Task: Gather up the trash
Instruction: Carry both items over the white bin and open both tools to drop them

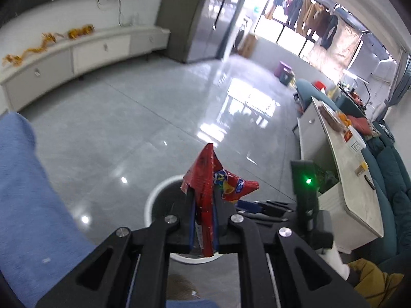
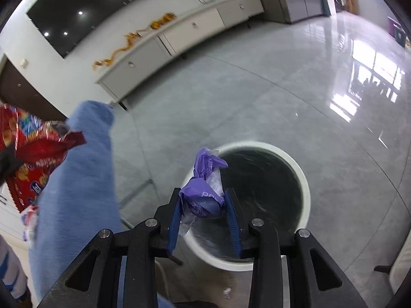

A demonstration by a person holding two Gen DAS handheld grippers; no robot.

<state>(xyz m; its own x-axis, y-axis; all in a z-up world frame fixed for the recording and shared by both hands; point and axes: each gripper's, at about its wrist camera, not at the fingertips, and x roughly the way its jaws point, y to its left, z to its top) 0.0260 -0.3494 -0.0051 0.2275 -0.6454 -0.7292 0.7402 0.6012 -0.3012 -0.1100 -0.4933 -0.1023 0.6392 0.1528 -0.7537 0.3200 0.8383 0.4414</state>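
The right tool point(image 2: 203, 202) pinches a purple wrapper point(image 2: 205, 187) at lower centre, directly over the near rim of the bin point(image 2: 303, 179). The left tool point(image 1: 204, 202) pinches a red wrapper point(image 1: 210, 179), upright, also above the bin point(image 1: 151, 200).

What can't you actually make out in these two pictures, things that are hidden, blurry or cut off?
- Inside of the white bin: right wrist view shows only a dark, blurred liner; its contents cannot be told.
- Bin in the left wrist view: mostly hidden behind the left gripper and its red snack wrapper.
- Print on the purple wrapper in the right gripper: crumpled, unreadable.
- Items on the side table: too small and distorted at the edge.
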